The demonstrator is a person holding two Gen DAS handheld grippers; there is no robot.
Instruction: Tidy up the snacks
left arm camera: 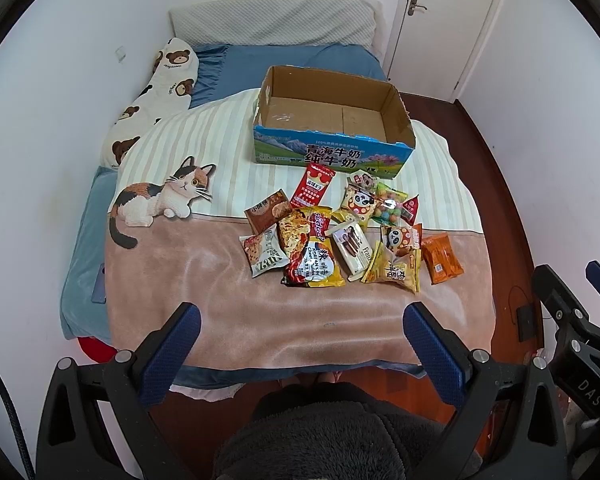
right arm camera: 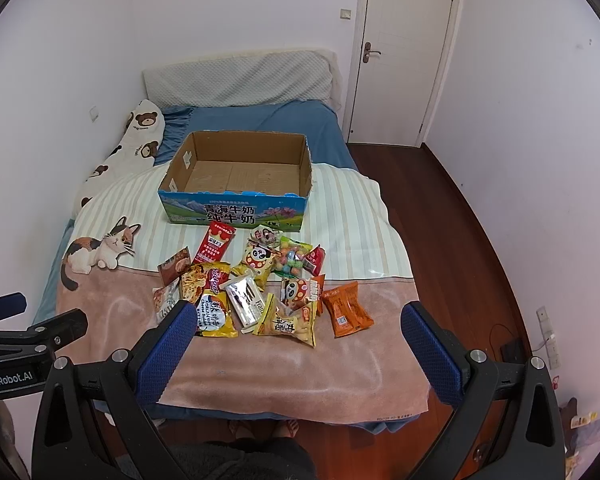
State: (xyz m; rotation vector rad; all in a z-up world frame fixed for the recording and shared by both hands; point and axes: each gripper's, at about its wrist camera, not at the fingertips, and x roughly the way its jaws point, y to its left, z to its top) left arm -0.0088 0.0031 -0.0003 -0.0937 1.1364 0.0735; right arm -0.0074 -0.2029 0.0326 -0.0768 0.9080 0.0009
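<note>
Several snack packets lie in a loose pile [left arm camera: 340, 236] [right arm camera: 260, 288] on the bed's pink and striped blanket. Among them are a red packet [left arm camera: 312, 186] [right arm camera: 216, 244], an orange packet [left arm camera: 442, 258] [right arm camera: 346, 314] and a yellow packet [left arm camera: 394, 268] [right arm camera: 290, 322]. Behind the pile stands an empty cardboard box [left arm camera: 332, 152] [right arm camera: 236, 212] with a blue printed front. My left gripper [left arm camera: 302, 322] hangs open above the blanket's near edge, nothing between its fingers. My right gripper [right arm camera: 300, 322] is open too, held above the near side of the pile.
A bear-print pillow [left arm camera: 156, 96] [right arm camera: 128, 148] lies along the left wall and a grey pillow [left arm camera: 272, 20] [right arm camera: 240, 76] at the bed's head. Wooden floor [right arm camera: 440, 220] runs along the right side, with a closed white door [right arm camera: 404, 48] beyond. A person's dark fleecy clothing [left arm camera: 312, 436] fills the bottom.
</note>
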